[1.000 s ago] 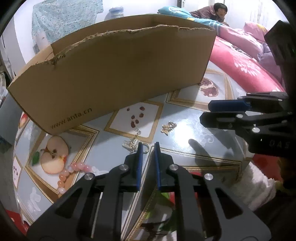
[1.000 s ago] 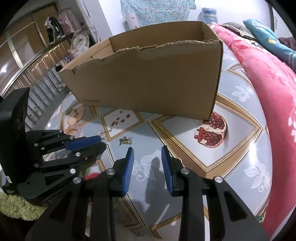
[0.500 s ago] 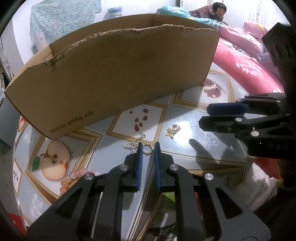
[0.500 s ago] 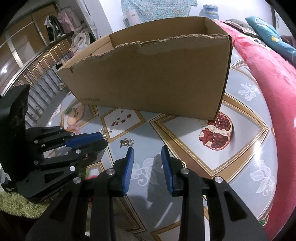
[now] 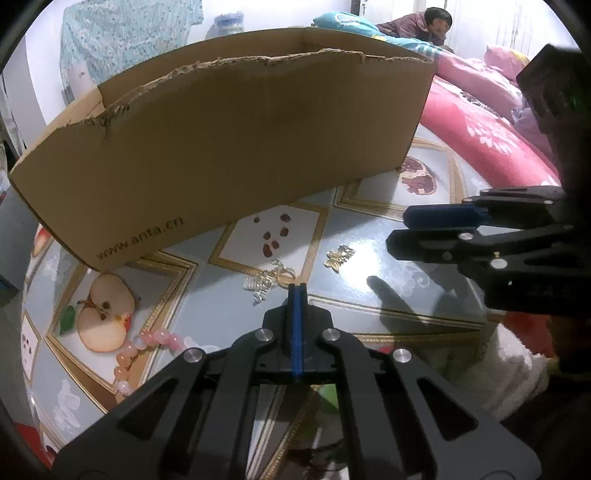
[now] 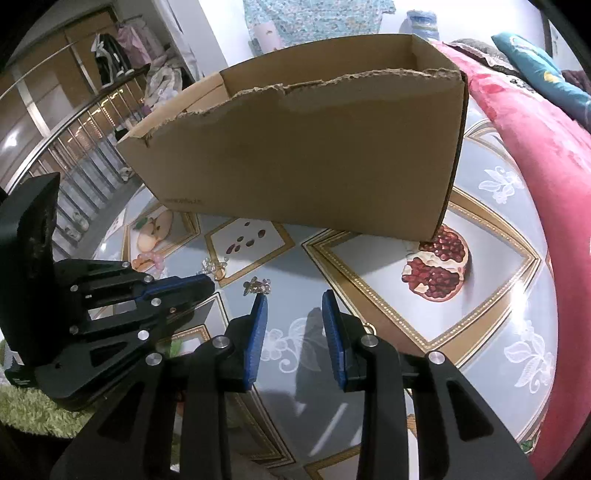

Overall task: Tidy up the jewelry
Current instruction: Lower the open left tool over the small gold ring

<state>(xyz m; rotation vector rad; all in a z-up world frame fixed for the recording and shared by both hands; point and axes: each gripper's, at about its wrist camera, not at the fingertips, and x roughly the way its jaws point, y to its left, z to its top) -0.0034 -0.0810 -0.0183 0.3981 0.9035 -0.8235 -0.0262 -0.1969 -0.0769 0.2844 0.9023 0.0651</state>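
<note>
A silver pendant with a gold ring (image 5: 266, 282) lies on the patterned tablecloth just ahead of my left gripper (image 5: 297, 290), whose blue pads are pressed shut; the ring's near edge meets the tips, and I cannot tell if it is pinched. It also shows in the right wrist view (image 6: 215, 266). A small gold butterfly brooch (image 5: 339, 256) (image 6: 256, 285) lies to its right. A pink bead bracelet (image 5: 147, 345) lies at the left. My right gripper (image 6: 294, 300) is open and empty, just right of the brooch. An open cardboard box (image 5: 229, 147) (image 6: 314, 147) stands behind.
The round table (image 6: 498, 295) has a grey cloth with fruit pictures. A red-pink bed cover (image 6: 546, 147) lies along the right side. A person (image 5: 424, 26) lies on the bed far behind. A railing (image 6: 85, 155) is off to the left.
My left gripper has closed from slightly open to shut and moved toward the silver pendant. My right gripper has edged forward toward the brooch and stayed open.
</note>
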